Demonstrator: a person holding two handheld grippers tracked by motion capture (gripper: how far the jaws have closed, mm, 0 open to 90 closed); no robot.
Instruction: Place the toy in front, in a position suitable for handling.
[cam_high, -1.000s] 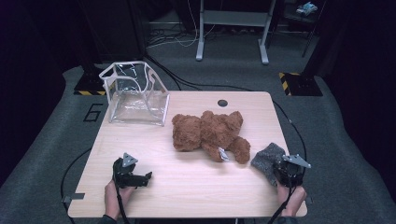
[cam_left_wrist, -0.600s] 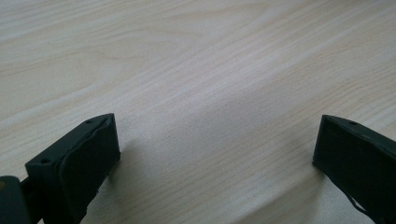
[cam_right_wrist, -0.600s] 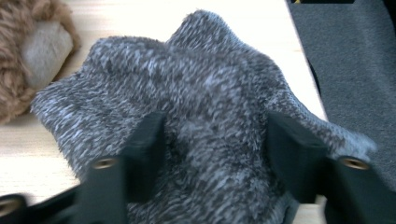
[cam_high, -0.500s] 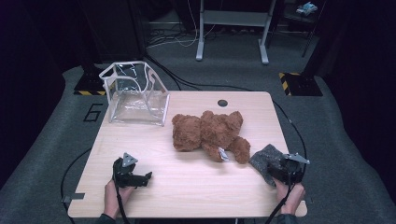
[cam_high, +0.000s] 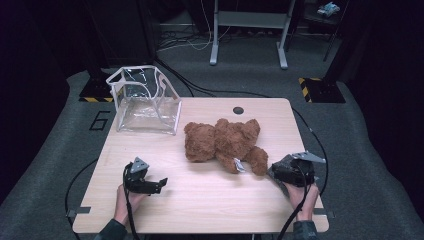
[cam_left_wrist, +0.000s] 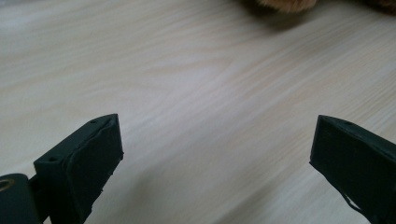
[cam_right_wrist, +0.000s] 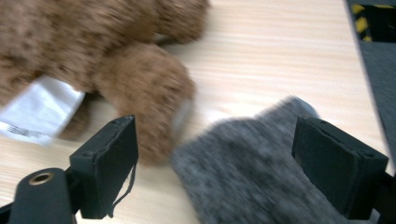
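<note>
A brown teddy bear (cam_high: 222, 142) lies on its side in the middle of the wooden table (cam_high: 200, 205), with a white tag (cam_right_wrist: 37, 112) by its leg. Just right of the bear's foot lies a grey fuzzy cloth (cam_right_wrist: 243, 182). My right gripper (cam_high: 280, 172) hovers over that cloth. Its jaws have just been opening and now stand wide. In the right gripper view the cloth lies between the jaws (cam_right_wrist: 215, 158), and the pads do not press on it. My left gripper (cam_high: 152, 186) rests low at the front left, open over bare wood (cam_left_wrist: 215, 140).
A clear plastic bag with a white frame (cam_high: 145, 102) stands open at the table's back left. A small dark hole (cam_high: 238, 110) sits near the back edge. Cables trail off the front edge to the dark floor.
The right gripper has shifted left toward the bear and now covers most of the grey cloth, and its jaws have spread apart. The left gripper has stayed put.
</note>
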